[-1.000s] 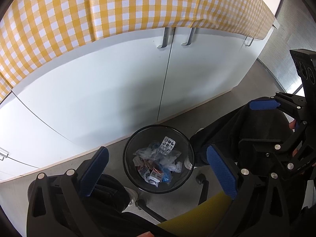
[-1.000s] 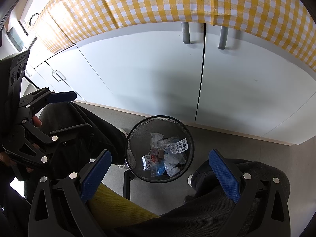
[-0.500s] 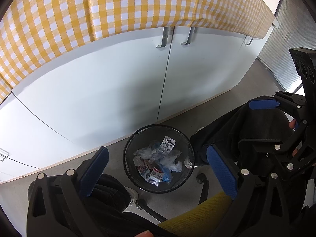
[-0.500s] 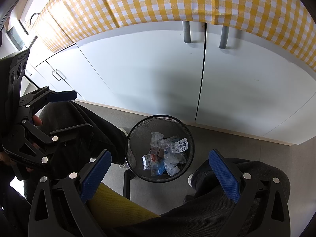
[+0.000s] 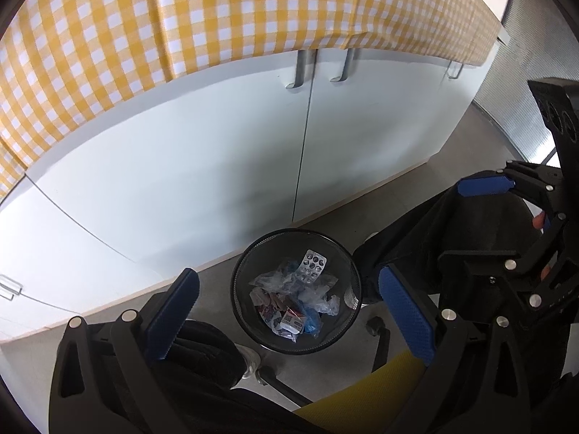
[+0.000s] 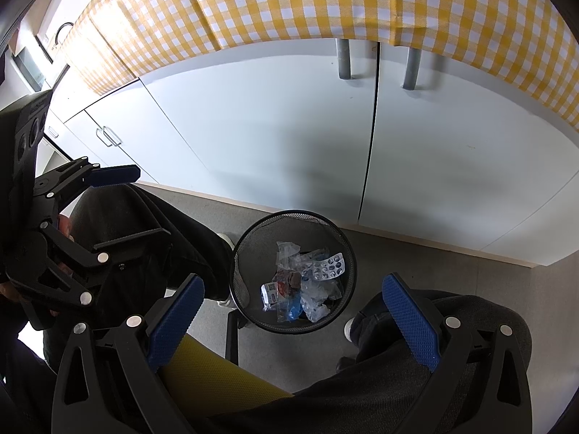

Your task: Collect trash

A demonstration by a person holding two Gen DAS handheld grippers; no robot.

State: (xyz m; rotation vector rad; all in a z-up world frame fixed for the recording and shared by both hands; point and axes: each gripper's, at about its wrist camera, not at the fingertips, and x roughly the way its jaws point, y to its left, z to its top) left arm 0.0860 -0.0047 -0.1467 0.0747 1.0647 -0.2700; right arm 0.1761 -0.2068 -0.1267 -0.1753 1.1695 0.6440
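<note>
A black mesh bin (image 5: 239, 275) (image 6: 235, 271) stands on the grey floor in front of the white cabinets. Inside lie a silver blister pack (image 5: 312, 263) (image 6: 328, 266), crumpled clear plastic (image 5: 320, 298) (image 6: 313, 302), a small carton (image 5: 291, 322) (image 6: 270, 291) and a blue wrapper. My left gripper (image 5: 287, 277) hangs high above the bin, open, nothing between its blue pads. My right gripper (image 6: 293, 282) is also open and empty over the bin. Each shows in the other's view: the right gripper (image 5: 470, 220) at the right edge, the left gripper (image 6: 134, 204) at the left edge.
White cabinet doors (image 5: 217, 166) with metal handles (image 6: 343, 59) stand behind the bin under a hanging yellow checked cloth (image 5: 181, 18). A person's dark-trousered legs (image 6: 173, 238) flank the bin. A yellow chair seat (image 5: 362, 401) and its black base (image 6: 231, 336) sit below.
</note>
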